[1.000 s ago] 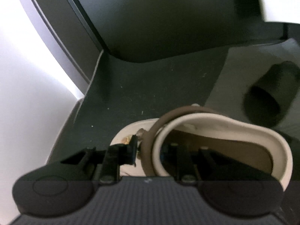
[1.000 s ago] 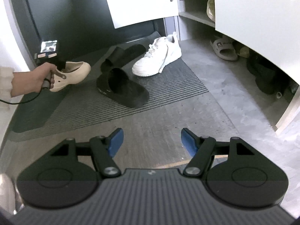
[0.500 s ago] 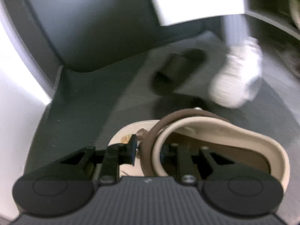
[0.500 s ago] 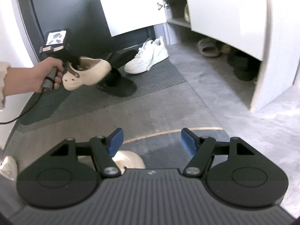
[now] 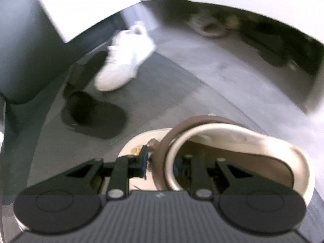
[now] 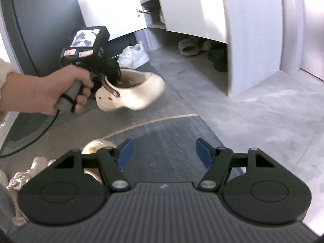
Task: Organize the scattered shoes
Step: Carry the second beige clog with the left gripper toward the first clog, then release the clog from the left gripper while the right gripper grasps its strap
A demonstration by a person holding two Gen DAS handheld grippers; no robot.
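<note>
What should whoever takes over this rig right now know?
Left gripper: jaws shut on the clog at its heel rim, carried in the air.
Right gripper: jaws open, nothing between them.
On the mat: white sneaker and black slides. A second clog lies just below the right gripper.
Cabinet is open, with shoes under it.
Done: one clog picked up.
Left: place it, then the rest.

Left hand (image 6: 66, 93) at 9 o'clock grips the left gripper (image 5: 160, 158), jaws pinched tight; right gripper (image 6: 163, 151) just hangs open, empty.
</note>
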